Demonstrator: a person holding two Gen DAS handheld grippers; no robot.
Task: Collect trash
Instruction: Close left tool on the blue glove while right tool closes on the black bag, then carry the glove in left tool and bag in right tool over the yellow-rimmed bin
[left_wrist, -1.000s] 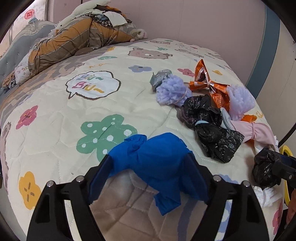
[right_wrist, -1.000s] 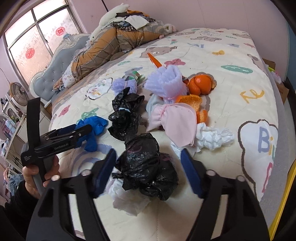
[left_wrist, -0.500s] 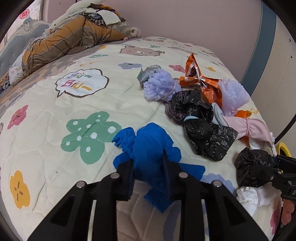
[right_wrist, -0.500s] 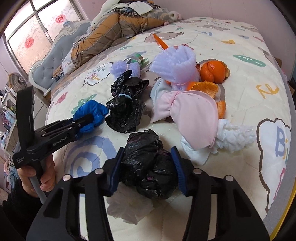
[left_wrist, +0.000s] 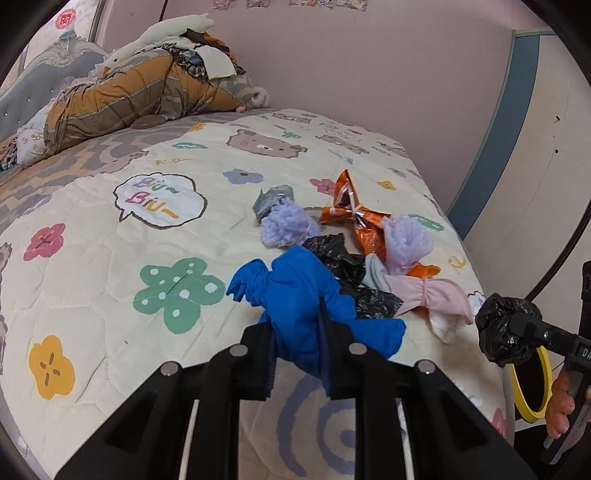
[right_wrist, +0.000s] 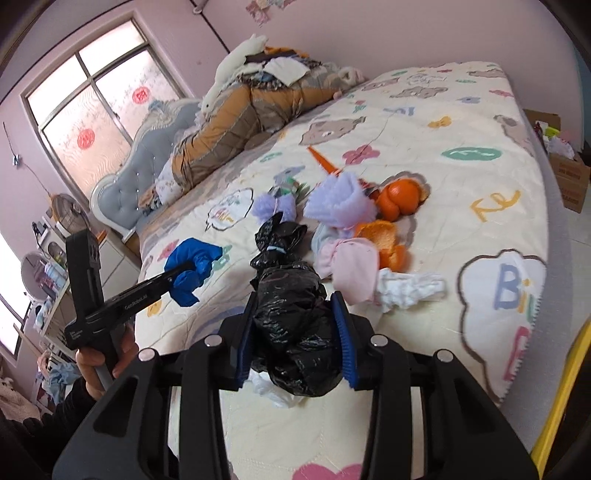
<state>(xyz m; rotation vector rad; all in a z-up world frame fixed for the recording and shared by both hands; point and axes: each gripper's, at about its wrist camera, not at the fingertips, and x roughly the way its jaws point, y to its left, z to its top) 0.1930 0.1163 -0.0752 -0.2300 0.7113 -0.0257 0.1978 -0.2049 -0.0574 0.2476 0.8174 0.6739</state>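
My left gripper is shut on a crumpled blue bag and holds it lifted off the bed; it also shows in the right wrist view. My right gripper is shut on a black plastic bag, raised above the quilt; the bag also shows at the right of the left wrist view. More trash lies on the quilt: another black bag, purple foam nets, orange peel, a pink wad, white tissue, an orange wrapper.
The bed's patterned quilt fills both views. A heap of bedding and clothes lies by the grey headboard. A yellow rim shows past the bed's edge. Cardboard boxes stand on the floor beyond the bed.
Both grippers closed from open onto their bags, then lifted them off the quilt. The views have risen and pulled back from the bed.
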